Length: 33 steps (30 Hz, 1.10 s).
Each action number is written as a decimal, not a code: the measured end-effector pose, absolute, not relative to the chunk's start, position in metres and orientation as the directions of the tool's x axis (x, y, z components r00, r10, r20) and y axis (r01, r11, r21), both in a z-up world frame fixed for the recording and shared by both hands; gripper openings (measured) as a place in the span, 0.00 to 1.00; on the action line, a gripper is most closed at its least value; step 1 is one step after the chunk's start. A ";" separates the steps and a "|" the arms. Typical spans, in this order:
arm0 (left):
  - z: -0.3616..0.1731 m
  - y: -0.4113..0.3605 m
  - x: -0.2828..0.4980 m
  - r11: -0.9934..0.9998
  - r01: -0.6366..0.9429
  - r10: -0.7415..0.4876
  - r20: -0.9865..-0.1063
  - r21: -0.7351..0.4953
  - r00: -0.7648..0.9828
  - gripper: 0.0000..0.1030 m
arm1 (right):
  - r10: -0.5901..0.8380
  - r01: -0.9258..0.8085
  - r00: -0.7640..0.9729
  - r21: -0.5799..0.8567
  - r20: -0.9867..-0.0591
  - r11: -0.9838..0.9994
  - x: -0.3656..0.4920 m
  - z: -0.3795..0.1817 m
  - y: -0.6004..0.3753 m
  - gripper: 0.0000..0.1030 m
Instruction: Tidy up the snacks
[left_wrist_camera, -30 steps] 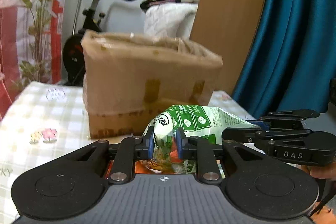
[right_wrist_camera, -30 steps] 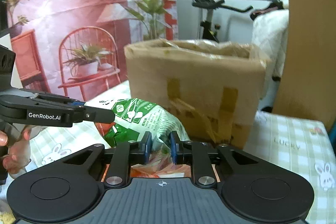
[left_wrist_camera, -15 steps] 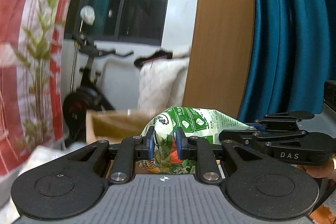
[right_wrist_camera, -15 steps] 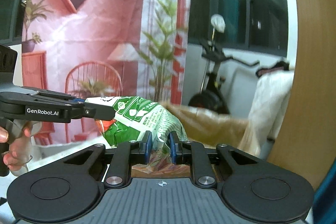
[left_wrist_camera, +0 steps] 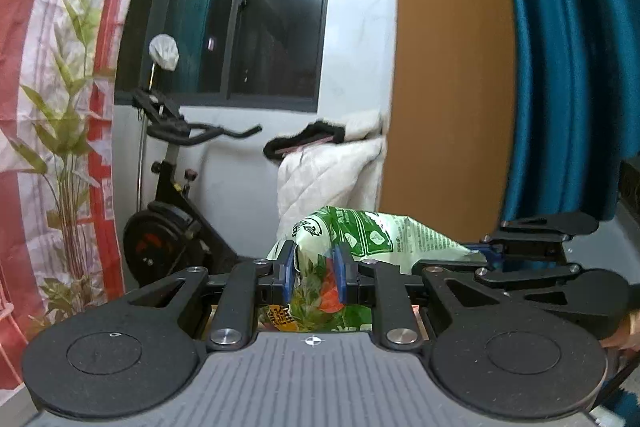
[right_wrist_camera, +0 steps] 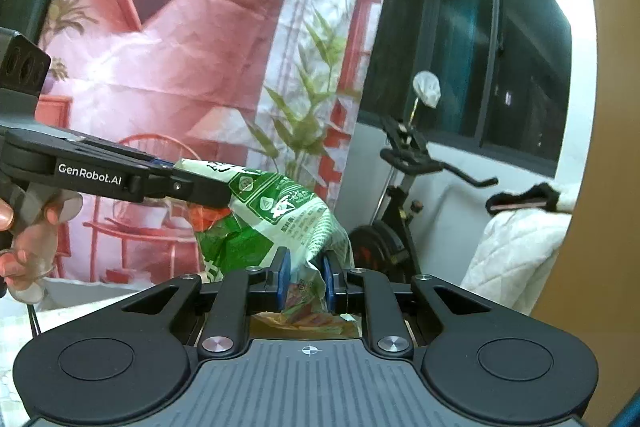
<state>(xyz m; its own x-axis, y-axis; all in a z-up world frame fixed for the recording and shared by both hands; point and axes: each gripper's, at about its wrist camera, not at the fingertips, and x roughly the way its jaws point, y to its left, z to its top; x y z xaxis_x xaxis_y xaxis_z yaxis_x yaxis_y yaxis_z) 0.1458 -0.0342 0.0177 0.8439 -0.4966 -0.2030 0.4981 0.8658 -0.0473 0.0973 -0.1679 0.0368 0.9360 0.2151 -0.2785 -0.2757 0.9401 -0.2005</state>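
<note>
Between our two grippers hangs the bag (left_wrist_camera: 372, 239), a green and white snack packet held up in the air with its long axis running left to right. Our left gripper (left_wrist_camera: 312, 277) pinches the bag's left end between its blue pads (left_wrist_camera: 287, 273), the crumpled plastic bunched in the narrow gap. Our right gripper (right_wrist_camera: 303, 279) is clamped hard on the right end, which folds down between its own blue pads. From the left wrist view we see the right gripper (left_wrist_camera: 486, 255) reaching in from the right and meeting the bag's far tip; from the right wrist view the left gripper (right_wrist_camera: 212, 193) comes in from the left, a hand (right_wrist_camera: 28, 247) on its handle. Printed white text faces up and slightly toward us. Far behind the bag stand an exercise bike (left_wrist_camera: 172, 211), a white quilt (left_wrist_camera: 332, 175), a red printed backdrop (right_wrist_camera: 168, 67) and a blue curtain (left_wrist_camera: 568, 67).
</note>
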 end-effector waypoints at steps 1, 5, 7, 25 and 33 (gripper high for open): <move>0.014 -0.036 0.154 0.870 0.492 -0.488 -0.217 -0.038 0.845 0.20 | 0.211 -0.273 0.935 -0.198 -0.286 0.941 0.105 0.033 -0.170 0.15; -0.003 -0.045 0.190 0.879 0.474 -0.469 -0.279 -0.054 0.838 0.20 | 0.198 -0.268 0.923 -0.182 -0.329 0.946 0.140 0.010 -0.181 0.15; -0.013 -0.047 0.206 0.881 0.468 -0.466 -0.309 -0.072 0.829 0.20 | 0.198 -0.269 0.914 -0.165 -0.353 0.949 0.154 -0.002 -0.188 0.15; -0.047 -0.036 0.233 0.911 0.378 -0.410 -0.450 -0.164 0.793 0.69 | 0.088 -0.130 0.871 -0.054 -0.484 0.990 0.188 -0.066 -0.214 0.60; -0.035 -0.022 0.198 0.931 0.339 -0.363 -0.457 -0.138 0.812 0.87 | 0.059 -0.058 0.878 0.017 -0.475 0.998 0.154 -0.059 -0.219 0.97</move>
